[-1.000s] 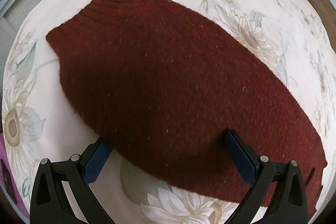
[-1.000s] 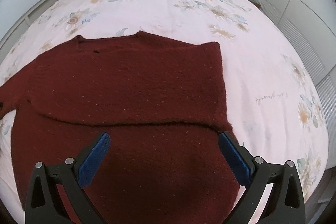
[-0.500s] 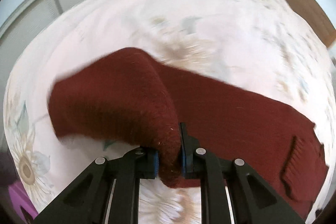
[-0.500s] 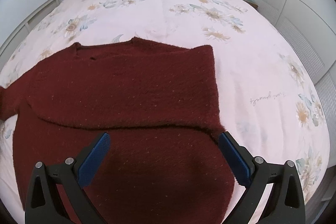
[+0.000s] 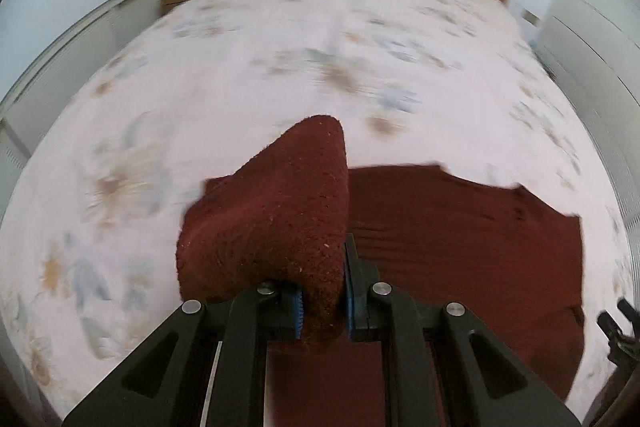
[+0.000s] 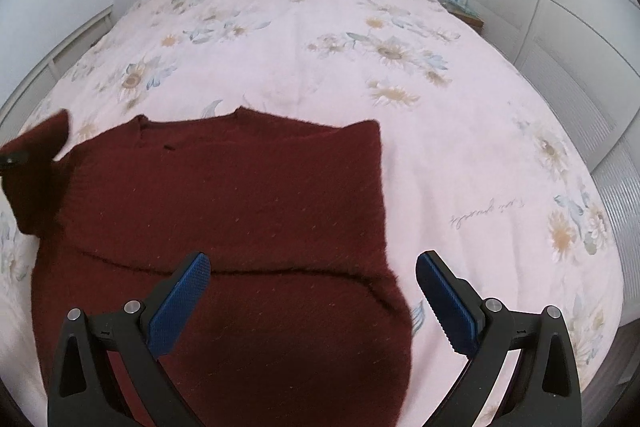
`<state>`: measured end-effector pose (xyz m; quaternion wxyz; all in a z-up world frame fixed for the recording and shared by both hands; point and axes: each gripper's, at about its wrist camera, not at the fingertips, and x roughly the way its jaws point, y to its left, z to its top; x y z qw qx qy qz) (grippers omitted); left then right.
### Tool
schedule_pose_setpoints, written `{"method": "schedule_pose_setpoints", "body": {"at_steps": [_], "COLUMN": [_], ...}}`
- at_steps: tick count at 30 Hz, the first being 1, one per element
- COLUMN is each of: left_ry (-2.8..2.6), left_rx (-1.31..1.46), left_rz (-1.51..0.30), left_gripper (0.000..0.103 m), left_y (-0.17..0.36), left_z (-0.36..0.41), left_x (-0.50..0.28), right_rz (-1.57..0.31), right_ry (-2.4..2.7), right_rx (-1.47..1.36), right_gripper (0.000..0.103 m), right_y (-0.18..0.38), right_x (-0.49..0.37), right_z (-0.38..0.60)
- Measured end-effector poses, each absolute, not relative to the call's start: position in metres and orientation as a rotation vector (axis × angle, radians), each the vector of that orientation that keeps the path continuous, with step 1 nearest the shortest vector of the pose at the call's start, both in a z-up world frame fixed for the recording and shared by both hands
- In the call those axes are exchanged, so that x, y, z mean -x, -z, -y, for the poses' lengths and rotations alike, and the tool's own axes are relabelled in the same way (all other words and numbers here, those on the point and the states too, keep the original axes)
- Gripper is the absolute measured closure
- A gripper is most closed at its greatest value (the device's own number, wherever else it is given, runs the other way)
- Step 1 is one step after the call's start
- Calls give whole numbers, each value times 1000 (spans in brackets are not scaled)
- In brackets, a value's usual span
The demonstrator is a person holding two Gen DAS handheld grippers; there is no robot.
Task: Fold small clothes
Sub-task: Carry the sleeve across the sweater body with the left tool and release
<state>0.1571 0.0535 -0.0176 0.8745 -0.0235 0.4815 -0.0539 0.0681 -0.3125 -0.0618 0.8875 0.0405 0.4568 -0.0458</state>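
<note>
Left claw [image 5: 322, 301]: clamped on a raised fold of dark red knitted sweater [image 6: 224, 211], fuzzy and speckled; the fold hides its blue pads, surroundings motion-blurred. Sweater body flat on floral bed [image 6: 320, 59], lower edge cut off. Right claw [image 6: 313, 293]: wide, empty, above it.
</note>
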Motion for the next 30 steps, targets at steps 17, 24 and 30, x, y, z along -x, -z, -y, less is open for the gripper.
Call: {"method": "schedule_pose_setpoints", "body": {"at_steps": [17, 24, 30], "left_ry": [262, 204, 162], "left_rx": [-91, -171, -180], "left_rz": [-1075, -1156, -1218], "left_gripper": [91, 80, 55], "left_y": [75, 119, 135], "left_z": [96, 88, 81], "left_x": [-178, -179, -178], "right_rz": [-970, -987, -993], "right_ry": [90, 88, 86], "right_rx": [-125, -144, -145], "right_gripper": [1, 1, 1], "right_y": [69, 79, 82], "right_x": [-62, -59, -57], "right_z": [332, 332, 332]}}
